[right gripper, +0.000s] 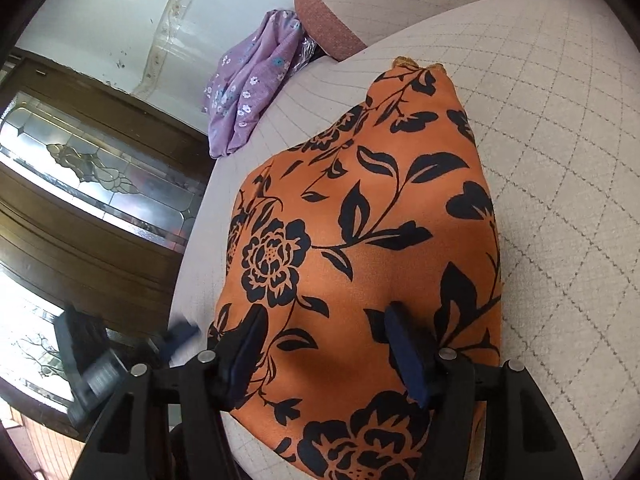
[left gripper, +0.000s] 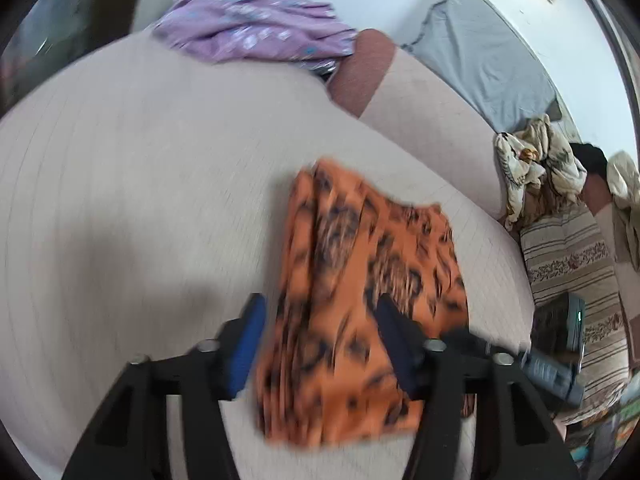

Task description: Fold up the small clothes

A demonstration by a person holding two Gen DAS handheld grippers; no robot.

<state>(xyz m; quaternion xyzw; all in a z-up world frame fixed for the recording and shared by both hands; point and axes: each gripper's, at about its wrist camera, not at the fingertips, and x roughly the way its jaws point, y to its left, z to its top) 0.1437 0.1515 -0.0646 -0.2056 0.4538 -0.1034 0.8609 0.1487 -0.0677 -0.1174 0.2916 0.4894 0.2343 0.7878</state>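
An orange garment with a black flower print [right gripper: 372, 240] lies on the quilted beige sofa cushion [right gripper: 560, 160]. In the left wrist view the same garment [left gripper: 360, 300] is blurred by motion and lies on the cushion [left gripper: 140, 200]. My left gripper [left gripper: 320, 308] is open, its jaws wide apart above the garment's near end. My right gripper [right gripper: 324, 320] is open too, its jaws spread over the garment's near part, nothing held. The other gripper [right gripper: 96, 364] shows blurred at the lower left of the right wrist view.
A crumpled purple flowered cloth [left gripper: 248, 16] [right gripper: 252, 84] lies at the far end of the sofa by a brown bolster [left gripper: 360, 72]. A grey sheet [left gripper: 480, 52], a pile of light clothes [left gripper: 532, 160] and a striped mat [left gripper: 576, 248] are at the right. A wooden glass-paned cabinet [right gripper: 80, 184] stands left.
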